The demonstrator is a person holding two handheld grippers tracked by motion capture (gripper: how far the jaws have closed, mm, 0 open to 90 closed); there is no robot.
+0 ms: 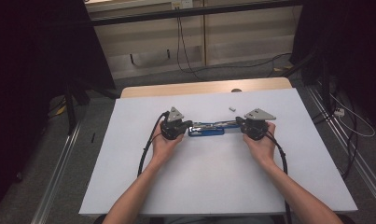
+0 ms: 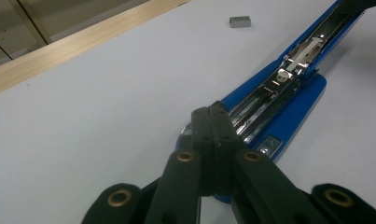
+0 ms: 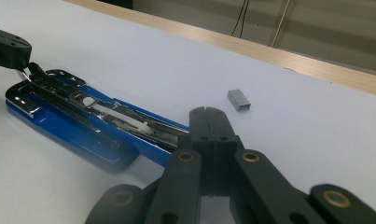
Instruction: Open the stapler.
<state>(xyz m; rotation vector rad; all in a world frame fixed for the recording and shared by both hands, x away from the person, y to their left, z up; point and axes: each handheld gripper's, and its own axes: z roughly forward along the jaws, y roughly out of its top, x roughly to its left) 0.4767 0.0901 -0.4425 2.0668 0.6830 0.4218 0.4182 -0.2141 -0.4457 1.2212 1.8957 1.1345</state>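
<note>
With both the left gripper and right gripper closed empty at the ends of the opened stapler mid-table, a sideways nudge could skid it toward the staples at one o'clock.

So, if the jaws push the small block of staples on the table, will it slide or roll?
The staple block looks flat-sided and angular, so it should slide, not roll. It seems tiny and light, so it may skid easily across the smooth table. Such strips probably snap apart if pinched hard.
</note>
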